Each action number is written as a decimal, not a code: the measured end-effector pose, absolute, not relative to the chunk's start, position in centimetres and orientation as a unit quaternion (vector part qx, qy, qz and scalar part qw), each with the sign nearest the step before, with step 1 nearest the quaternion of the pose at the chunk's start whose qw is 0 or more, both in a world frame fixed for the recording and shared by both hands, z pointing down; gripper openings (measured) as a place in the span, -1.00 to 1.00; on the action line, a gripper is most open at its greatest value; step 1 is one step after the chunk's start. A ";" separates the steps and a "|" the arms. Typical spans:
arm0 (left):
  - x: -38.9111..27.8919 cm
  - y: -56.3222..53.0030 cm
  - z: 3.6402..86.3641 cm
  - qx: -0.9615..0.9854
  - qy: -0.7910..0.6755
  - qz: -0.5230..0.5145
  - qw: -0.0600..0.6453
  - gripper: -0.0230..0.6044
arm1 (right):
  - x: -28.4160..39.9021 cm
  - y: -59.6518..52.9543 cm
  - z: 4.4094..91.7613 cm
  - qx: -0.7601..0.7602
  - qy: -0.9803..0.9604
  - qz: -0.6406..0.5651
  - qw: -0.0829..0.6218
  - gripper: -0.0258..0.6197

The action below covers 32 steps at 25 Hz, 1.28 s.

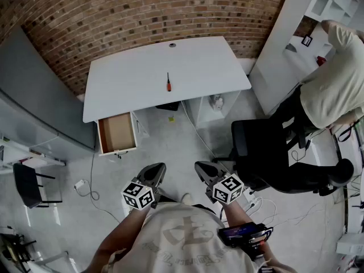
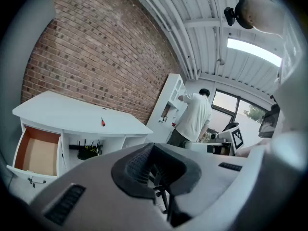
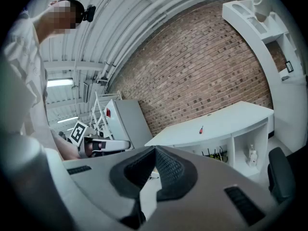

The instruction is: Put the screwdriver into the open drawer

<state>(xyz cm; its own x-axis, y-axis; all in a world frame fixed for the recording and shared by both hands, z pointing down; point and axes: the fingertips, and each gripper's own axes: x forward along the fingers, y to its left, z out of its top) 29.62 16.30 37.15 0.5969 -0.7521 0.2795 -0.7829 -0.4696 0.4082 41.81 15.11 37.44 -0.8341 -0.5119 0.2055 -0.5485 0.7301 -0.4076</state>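
Desk: a white desk with a curved top stands against a red-brown brick wall; every place below is given from this desk, with sides as the head view shows them.

Screwdriver: a small screwdriver with a red handle and a dark shaft lies flat near the middle of the desk's top. Its handle points toward the desk's front edge, and neither gripper touches it.

Drawer: a white-fronted drawer with a brown wooden inside is pulled out from under the desk's left end. Its brown bottom is in plain view.

Left gripper: the grey hand-held left gripper hangs over the floor in front of the desk, well apart from it. Its ribbed black jaws are closed together, with nothing between them.

Right gripper: the grey hand-held right gripper is just beside the left one, equally far in front of the desk. Its jaws are pressed together and hold nothing.

Chair: a black office chair stands on the floor in front of the desk's right end.

Bystander: a person in a pale shirt and dark trousers stands to the right of the desk, reaching into a white shelf unit.

Cabinet: a tall grey cabinet stands to the left of the desk.

Cables: white cables trail across the grey floor in front of the desk.
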 end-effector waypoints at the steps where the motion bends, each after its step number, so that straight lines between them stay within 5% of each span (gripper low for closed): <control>1: 30.1 16.6 37.3 0.855 -0.450 0.031 0.255 -0.86 | 42.1 15.4 37.5 0.281 -0.931 0.230 0.042 -0.85; 32: 32.4 18.5 36.0 0.847 -0.471 0.036 0.243 -0.86 | 44.2 15.7 38.3 0.285 -0.934 0.206 0.069 -0.85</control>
<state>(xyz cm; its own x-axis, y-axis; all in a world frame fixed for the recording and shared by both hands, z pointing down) 32.44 18.48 36.02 0.5530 -0.7808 0.2908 -0.8161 -0.4373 0.3779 44.17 15.69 38.27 -0.8278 -0.5041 0.2462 -0.5609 0.7528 -0.3445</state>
